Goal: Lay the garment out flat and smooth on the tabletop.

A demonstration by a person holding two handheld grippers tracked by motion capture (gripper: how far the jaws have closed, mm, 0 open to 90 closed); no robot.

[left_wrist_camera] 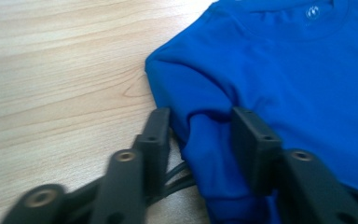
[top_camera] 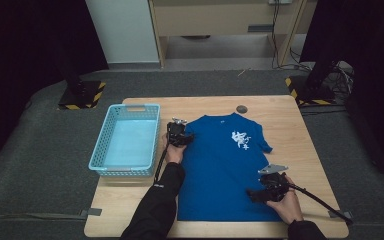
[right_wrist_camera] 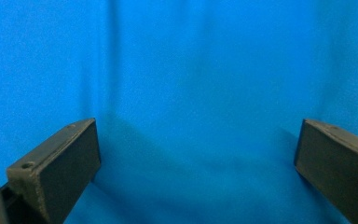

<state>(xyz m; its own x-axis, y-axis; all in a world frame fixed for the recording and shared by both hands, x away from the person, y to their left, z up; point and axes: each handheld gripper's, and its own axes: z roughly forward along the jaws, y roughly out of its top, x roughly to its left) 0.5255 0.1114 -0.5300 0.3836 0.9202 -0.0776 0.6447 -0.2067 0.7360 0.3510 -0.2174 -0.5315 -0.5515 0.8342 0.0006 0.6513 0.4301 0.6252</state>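
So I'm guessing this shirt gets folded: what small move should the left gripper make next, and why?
Probably close the left gripper on the sleeve: its jaws stand open on either side of a raised fold of the blue T-shirt, not yet pinching it.

Blue T-shirt (top_camera: 215,170) flat on table (top_camera: 290,130)

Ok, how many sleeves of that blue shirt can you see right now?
2. The left sleeve sits between the left claw jaws at the shirt's basket side; the right sleeve lies flat on the table, far right.
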